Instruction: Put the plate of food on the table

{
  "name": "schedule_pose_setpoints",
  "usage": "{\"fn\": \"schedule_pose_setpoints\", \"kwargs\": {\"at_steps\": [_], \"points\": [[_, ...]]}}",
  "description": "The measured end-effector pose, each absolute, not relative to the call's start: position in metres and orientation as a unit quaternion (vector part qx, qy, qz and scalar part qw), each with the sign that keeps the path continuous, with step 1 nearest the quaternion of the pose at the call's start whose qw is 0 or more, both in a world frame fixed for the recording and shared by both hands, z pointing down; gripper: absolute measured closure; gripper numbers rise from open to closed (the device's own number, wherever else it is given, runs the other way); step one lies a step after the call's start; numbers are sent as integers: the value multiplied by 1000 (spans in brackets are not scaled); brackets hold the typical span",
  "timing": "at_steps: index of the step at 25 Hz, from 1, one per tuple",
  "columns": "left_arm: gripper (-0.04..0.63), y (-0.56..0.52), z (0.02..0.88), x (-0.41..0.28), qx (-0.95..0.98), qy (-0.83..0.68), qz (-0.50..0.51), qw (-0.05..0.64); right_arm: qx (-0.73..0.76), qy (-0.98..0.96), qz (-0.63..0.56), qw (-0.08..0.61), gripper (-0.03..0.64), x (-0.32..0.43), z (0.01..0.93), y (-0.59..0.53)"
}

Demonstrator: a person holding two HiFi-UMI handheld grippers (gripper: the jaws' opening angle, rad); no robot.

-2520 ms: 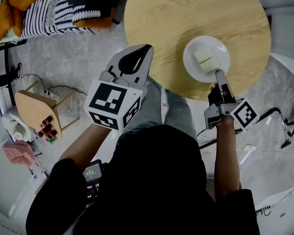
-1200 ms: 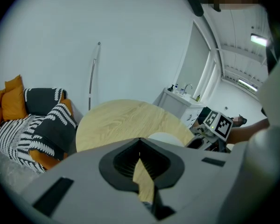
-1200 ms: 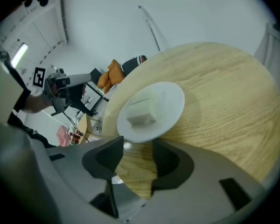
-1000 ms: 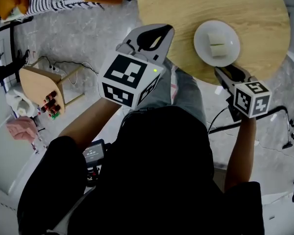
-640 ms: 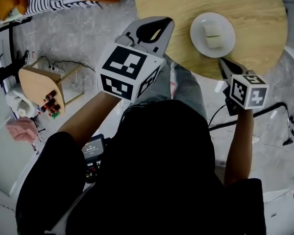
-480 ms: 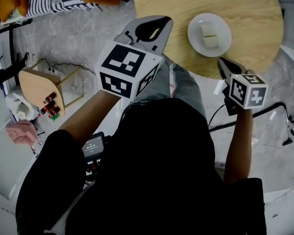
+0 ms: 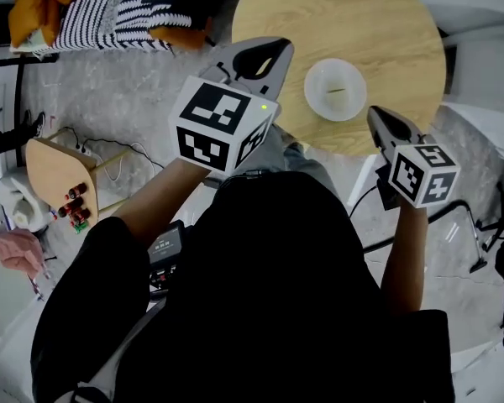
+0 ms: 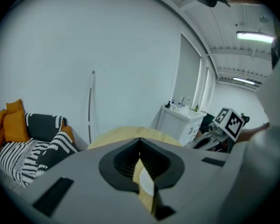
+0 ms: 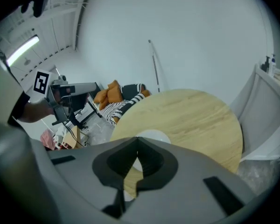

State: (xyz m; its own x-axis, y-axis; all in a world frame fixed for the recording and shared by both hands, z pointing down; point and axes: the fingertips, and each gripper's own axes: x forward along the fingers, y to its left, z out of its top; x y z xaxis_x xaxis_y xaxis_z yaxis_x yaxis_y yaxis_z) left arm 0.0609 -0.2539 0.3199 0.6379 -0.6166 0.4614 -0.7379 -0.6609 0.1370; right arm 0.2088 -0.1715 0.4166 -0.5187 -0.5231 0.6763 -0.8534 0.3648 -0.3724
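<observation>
both tongs are closed and hold nothing. left gripper (image 7: 265,53) has its grey jaws pressed tip to tip, and its own view (image 8: 140,141) shows only a thin slit between them. right gripper (image 7: 378,117) is the same, jaws together and empty in its own view (image 9: 137,141).

white round plate (image 7: 336,89) sits flat on the round light wooden table (image 7: 344,15), close to the table's 6 o'clock edge in the head view. a pale piece of food (image 7: 336,91) lies at its middle, too blurred to say more. neither gripper touches the plate: it lies at 3 o'clock from the left gripper's tip and at 11 o'clock from the right gripper's tip, near both. the right gripper view shows the plate (image 9: 151,136) just past its closed jaws, on the near part of the table (image 9: 191,118).

on the grey stone floor (image 7: 143,91), a black-and-white striped cushion (image 7: 109,11) with orange cushions (image 7: 42,2) lies at 10 o'clock of the head view, and a small wooden stool (image 7: 55,170) stands at 9 o'clock.
</observation>
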Motion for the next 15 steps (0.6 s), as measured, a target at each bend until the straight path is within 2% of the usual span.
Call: {"fn": "schedule_pose_setpoints", "kwargs": {"at_steps": [9,15], "points": [[589,-248,244,80,911,-378,132,97,502,-827,230,102,609,218,288,-196],[589,-246,232,85,915,-378,116,81,539,-813,213,59,609,239,272,-200]]}}
